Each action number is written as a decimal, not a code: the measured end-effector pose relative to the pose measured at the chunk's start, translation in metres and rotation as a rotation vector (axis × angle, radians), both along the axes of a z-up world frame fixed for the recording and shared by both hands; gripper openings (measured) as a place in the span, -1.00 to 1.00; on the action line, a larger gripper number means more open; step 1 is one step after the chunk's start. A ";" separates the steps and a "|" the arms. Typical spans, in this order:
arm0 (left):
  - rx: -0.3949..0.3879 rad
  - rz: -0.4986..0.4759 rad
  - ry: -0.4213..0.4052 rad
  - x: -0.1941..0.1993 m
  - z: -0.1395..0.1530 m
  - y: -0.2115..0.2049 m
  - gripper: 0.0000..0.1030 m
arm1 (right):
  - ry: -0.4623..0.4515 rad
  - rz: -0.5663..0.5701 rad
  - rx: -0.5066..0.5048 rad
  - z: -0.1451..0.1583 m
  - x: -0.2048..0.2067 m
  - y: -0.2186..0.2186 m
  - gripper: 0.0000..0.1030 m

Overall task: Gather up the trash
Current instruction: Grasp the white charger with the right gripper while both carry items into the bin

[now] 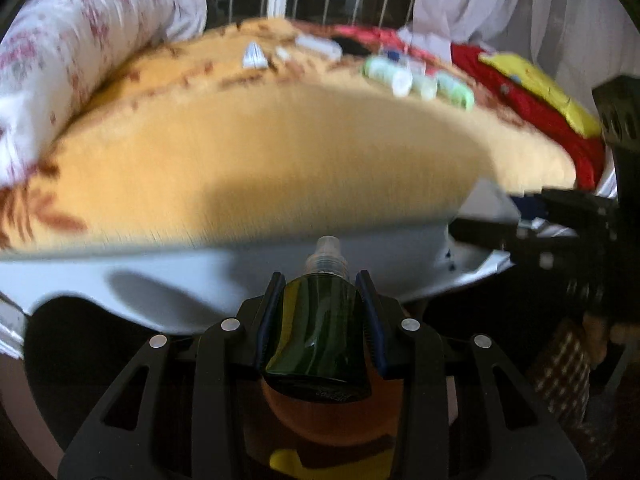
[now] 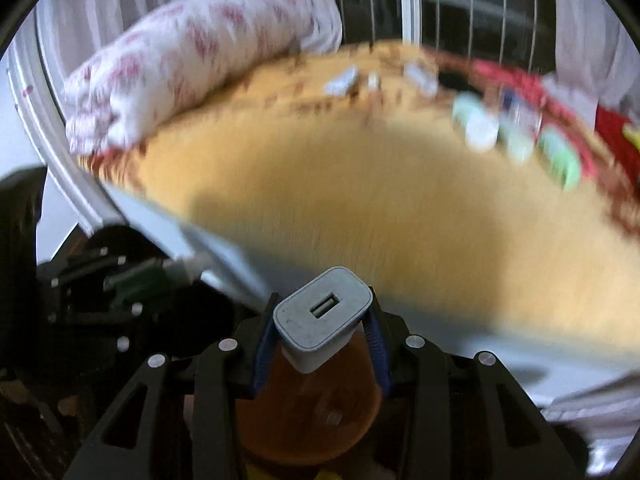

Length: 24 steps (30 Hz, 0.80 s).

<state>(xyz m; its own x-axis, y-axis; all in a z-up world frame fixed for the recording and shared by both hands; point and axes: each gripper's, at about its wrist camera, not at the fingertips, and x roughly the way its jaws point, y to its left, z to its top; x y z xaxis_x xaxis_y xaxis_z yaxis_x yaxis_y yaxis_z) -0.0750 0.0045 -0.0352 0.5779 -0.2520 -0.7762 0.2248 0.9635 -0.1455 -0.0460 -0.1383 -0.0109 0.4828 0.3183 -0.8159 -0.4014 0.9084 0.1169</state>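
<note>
Two pieces of trash were already in my grip. The dark green bottle [image 1: 320,332], with its clear threaded neck pointing away from me, sat pinched between the pads of the left gripper [image 1: 320,312]; its body looked glossy and slightly squashed. The grey USB charger [image 2: 320,316], socket face toward the camera and a little scuffed, was clamped by the right gripper [image 2: 320,332]. Both hung just off the near edge of the bed [image 1: 248,160], over the dark floor side. I judged this the carry step, with the drop-off next: an orange-brown round container [image 2: 308,412] showed below each load, probably the bin, so the next move called for lowering over it and spreading the jaws. Farther across the bed, green-and-white rolls [image 1: 420,80] and small white scraps [image 1: 254,56] lay uncollected, beyond them a floral pillow [image 1: 76,52].
</note>
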 end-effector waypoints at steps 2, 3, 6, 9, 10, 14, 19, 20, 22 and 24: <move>0.011 -0.012 0.039 -0.005 -0.012 -0.008 -0.30 | 0.058 -0.010 0.008 -0.020 -0.008 -0.001 -0.23; 0.019 -0.019 0.046 -0.007 -0.014 -0.011 -0.30 | 0.085 -0.014 0.013 -0.029 -0.012 -0.001 -0.23; 0.032 -0.044 0.064 -0.011 -0.021 -0.022 -0.30 | 0.125 -0.025 0.014 -0.046 -0.022 0.000 -0.23; 0.039 -0.044 0.066 -0.014 -0.022 -0.024 -0.30 | 0.138 -0.028 0.014 -0.054 -0.028 -0.001 -0.23; 0.037 -0.039 0.065 -0.015 -0.021 -0.023 -0.30 | 0.138 -0.026 0.015 -0.055 -0.028 -0.001 -0.23; 0.042 -0.023 0.076 -0.014 -0.022 -0.021 -0.22 | 0.150 -0.011 0.010 -0.059 -0.027 -0.001 -0.09; 0.073 -0.006 0.062 -0.015 -0.018 -0.020 0.30 | 0.097 -0.038 -0.005 -0.048 -0.025 -0.010 0.27; 0.073 -0.006 0.064 -0.014 -0.017 -0.020 0.31 | 0.089 -0.048 -0.002 -0.046 -0.025 -0.014 0.28; 0.069 -0.004 0.069 -0.012 -0.017 -0.018 0.31 | 0.079 -0.069 0.009 -0.041 -0.021 -0.022 0.28; 0.062 -0.001 0.070 -0.009 -0.015 -0.017 0.31 | 0.063 -0.086 0.017 -0.035 -0.018 -0.030 0.28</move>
